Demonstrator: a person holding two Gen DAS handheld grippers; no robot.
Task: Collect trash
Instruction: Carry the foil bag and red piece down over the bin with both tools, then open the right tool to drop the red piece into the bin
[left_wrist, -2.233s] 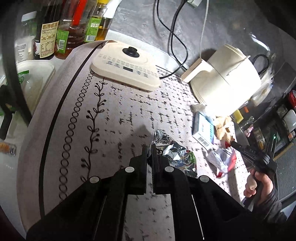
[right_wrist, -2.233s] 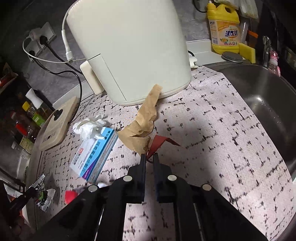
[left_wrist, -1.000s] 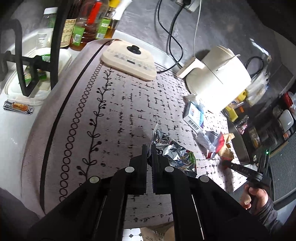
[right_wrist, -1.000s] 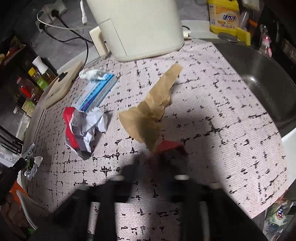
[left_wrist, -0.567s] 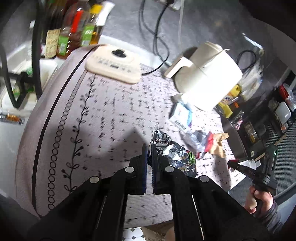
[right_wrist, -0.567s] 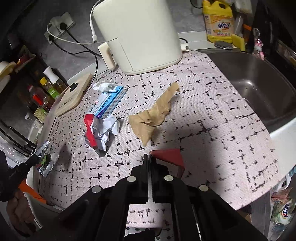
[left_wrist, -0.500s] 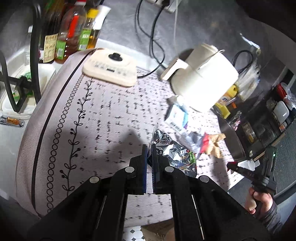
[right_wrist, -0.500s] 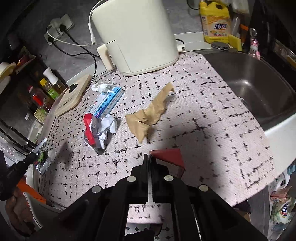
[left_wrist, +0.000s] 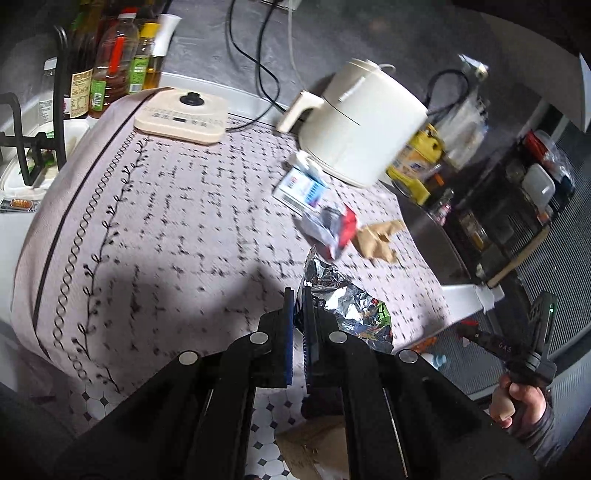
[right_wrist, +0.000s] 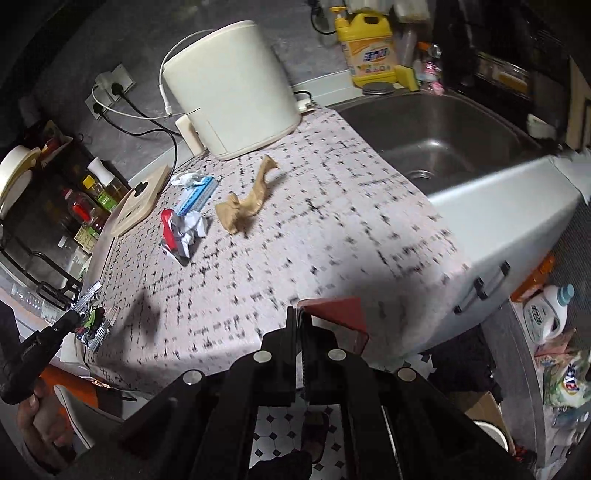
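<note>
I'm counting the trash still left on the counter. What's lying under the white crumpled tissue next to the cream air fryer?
The crumpled tissue rests on the far end of a blue-and-white box, beside the air fryer. Whatever lies beneath the box is hidden.

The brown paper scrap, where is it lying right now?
In the right wrist view the brown paper lies on the patterned mat, in front of the cream appliance and just right of the crumpled red-and-white wrapper.
</note>
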